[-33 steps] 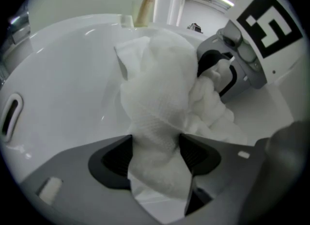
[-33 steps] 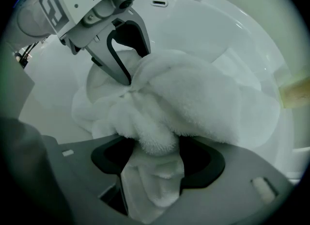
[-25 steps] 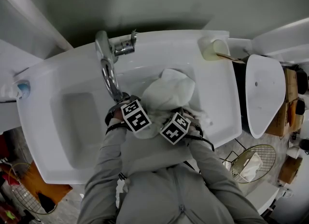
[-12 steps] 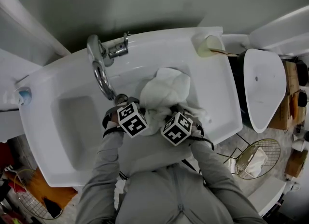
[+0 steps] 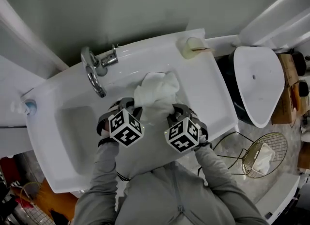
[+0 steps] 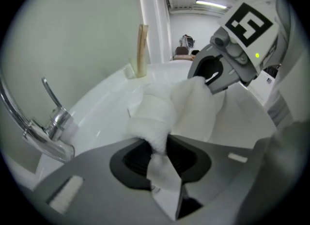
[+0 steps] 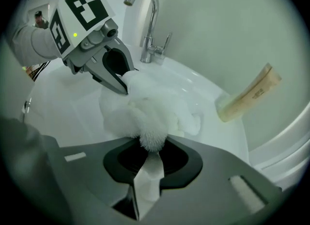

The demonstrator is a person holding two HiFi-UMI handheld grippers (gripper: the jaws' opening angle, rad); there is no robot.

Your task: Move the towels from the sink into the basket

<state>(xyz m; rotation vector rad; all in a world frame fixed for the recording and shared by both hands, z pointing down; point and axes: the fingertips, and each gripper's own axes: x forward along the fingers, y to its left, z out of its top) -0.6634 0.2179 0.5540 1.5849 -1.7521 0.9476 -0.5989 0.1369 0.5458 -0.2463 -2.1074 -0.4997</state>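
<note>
Looking down in the head view, the crumpled white terry towel [image 5: 156,92] is bunched over the basin of the white ceramic sink [image 5: 213,98]. It is held between the left gripper [image 5: 131,106] and the right gripper [image 5: 173,111]. The round wire basket [image 5: 281,144] stands on the floor well apart to the right, past the sink's edge, with a white cloth [image 5: 263,154] inside.

In the left gripper view, the jaws have just been closing and now stand narrow, pinching a fold of towel that bulges ahead of the pads. The right gripper bites the same cloth farther along.

In the right gripper view, the jaws are all but together on a fluffy tuft, and a thin tongue of cloth runs back through the gap.

The towel looks soft, limp and light, so it should sag between the two holds rather than keep its shape. Both pinches take little cloth, and a thicker fold would probably be safer. The slack part could drag on the rim or the curved chrome faucet [image 5: 93,73].
</note>
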